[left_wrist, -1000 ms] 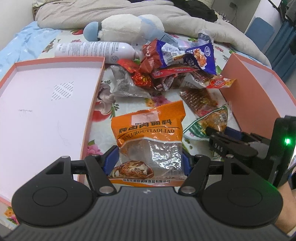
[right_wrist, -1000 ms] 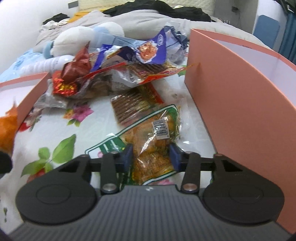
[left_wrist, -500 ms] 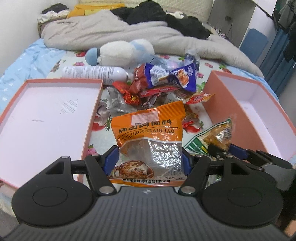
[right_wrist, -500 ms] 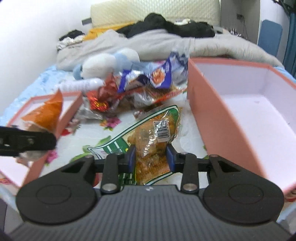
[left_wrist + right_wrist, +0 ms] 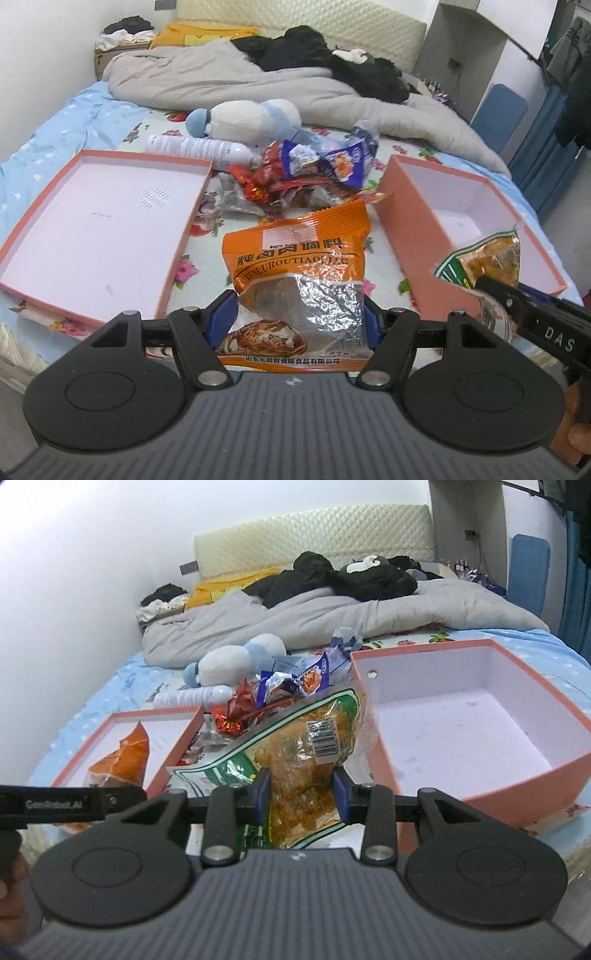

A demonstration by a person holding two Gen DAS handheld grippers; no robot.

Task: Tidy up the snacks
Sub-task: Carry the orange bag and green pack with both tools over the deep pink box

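The left gripper (image 5: 299,319) has a ribbed dark-grey body, two round black discs, silver pivot screws and blue finger pads (image 5: 223,312). The right gripper (image 5: 302,794) is built alike (its side finger bar, in the left view, carries white letters "DAS").

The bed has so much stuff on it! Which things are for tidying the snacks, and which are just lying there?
For the job:
orange seasoning packet
green-edged clear snack bag
pile of foil wrappers
shallow pink box
deep pink box

Just lying there:
white-and-blue plush toy
white spray can
grey quilt
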